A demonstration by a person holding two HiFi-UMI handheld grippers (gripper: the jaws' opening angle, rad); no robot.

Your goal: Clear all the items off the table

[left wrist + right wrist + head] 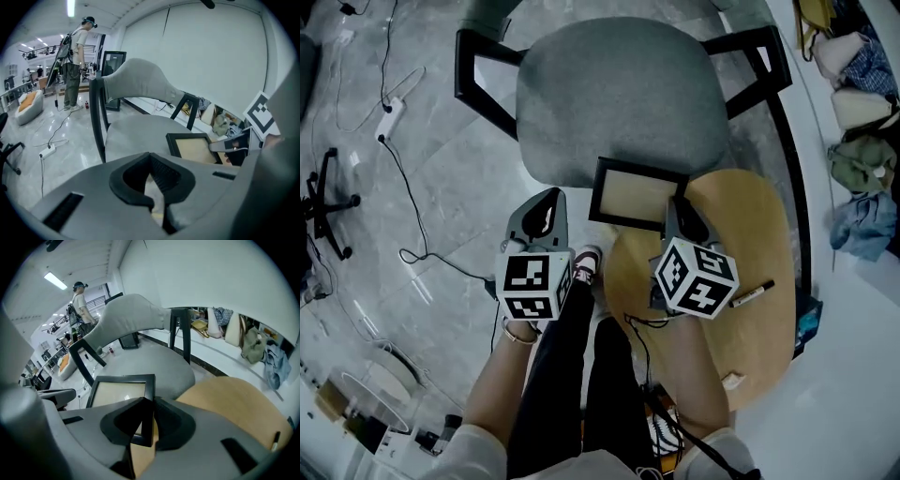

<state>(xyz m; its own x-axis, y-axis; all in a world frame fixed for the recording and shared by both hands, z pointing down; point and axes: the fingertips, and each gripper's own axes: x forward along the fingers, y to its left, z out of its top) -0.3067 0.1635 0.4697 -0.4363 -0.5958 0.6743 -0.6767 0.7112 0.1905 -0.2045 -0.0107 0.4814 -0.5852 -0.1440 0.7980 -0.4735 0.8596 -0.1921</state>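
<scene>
Right gripper [152, 423] clamps picture frame [633, 194]; left gripper [154, 190] closed, empty.

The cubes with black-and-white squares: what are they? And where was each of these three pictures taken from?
Those cubes are parts of two hand-held grippers; a person holds one in each hand. The head view comes from a camera on the person's head, looking down. The other two cameras ride on the grippers. The right gripper has its fingers shut on the edge of a black picture frame, beside a grey chair. The left gripper is shut on nothing. A marker lies on the round wooden table.
</scene>
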